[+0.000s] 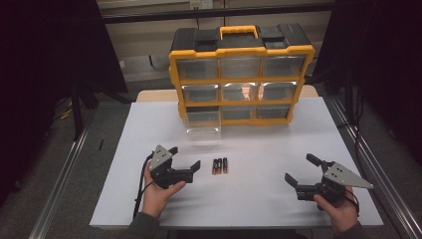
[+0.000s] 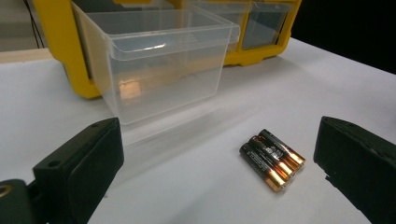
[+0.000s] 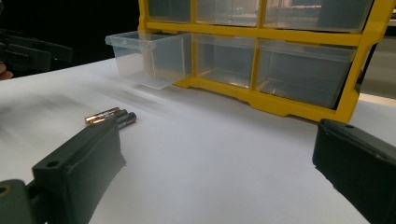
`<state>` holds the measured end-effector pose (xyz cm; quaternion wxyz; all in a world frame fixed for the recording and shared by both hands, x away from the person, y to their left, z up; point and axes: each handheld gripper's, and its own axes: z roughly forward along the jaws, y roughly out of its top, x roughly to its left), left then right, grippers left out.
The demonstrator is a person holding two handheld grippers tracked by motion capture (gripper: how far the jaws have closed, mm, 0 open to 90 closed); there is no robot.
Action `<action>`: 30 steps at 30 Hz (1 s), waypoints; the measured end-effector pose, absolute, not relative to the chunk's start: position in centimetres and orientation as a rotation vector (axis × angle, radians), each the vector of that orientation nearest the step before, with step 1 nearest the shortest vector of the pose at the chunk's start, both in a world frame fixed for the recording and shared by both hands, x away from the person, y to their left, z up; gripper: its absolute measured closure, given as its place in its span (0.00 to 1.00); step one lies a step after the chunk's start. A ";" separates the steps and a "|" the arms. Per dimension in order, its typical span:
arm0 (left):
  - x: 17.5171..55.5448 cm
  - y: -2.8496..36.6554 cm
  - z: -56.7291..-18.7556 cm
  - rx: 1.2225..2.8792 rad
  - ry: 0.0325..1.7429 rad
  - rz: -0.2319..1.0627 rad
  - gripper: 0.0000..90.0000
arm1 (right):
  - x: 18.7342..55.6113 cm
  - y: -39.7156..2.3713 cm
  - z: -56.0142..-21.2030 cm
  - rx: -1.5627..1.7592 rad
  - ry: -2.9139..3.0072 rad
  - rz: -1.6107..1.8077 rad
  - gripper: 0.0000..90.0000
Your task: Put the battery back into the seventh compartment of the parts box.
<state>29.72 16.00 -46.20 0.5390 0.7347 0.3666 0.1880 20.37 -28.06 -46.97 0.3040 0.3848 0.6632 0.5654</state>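
Three black and copper batteries [image 1: 220, 166] lie side by side on the white table [image 1: 259, 194]; they also show in the left gripper view [image 2: 272, 159] and the right gripper view [image 3: 111, 116]. A yellow and black drawer cabinet [image 1: 241, 74] stands at the back. Its bottom left clear drawer [image 1: 203, 122] is pulled out [image 2: 156, 60] [image 3: 149, 58] and looks empty. My left gripper [image 1: 184, 158] is open just left of the batteries, nothing between its jaws. My right gripper [image 1: 301, 171] is open at the front right, apart from everything.
The other clear drawers [image 1: 241, 67] of the cabinet are pushed in. Metal rails [image 1: 59, 184] run along both sides of the table, with dark curtains beyond. White tabletop stretches between the two grippers and in front of the cabinet.
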 end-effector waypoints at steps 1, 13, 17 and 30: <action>29.8 15.7 -46.2 1.756 0.869 0.445 0.02 | 20.4 -28.1 -47.0 1.019 1.761 1.498 0.01; 30.8 12.2 -46.2 1.944 0.919 0.414 0.23 | 20.3 -28.1 -46.9 1.020 1.755 1.501 0.02; 30.9 11.0 -46.1 2.005 0.934 0.400 0.29 | 20.3 -28.2 -46.9 1.018 1.760 1.502 0.02; 31.4 9.0 -46.5 2.068 0.986 0.325 0.51 | 20.2 -28.2 -46.8 1.014 1.760 1.511 0.02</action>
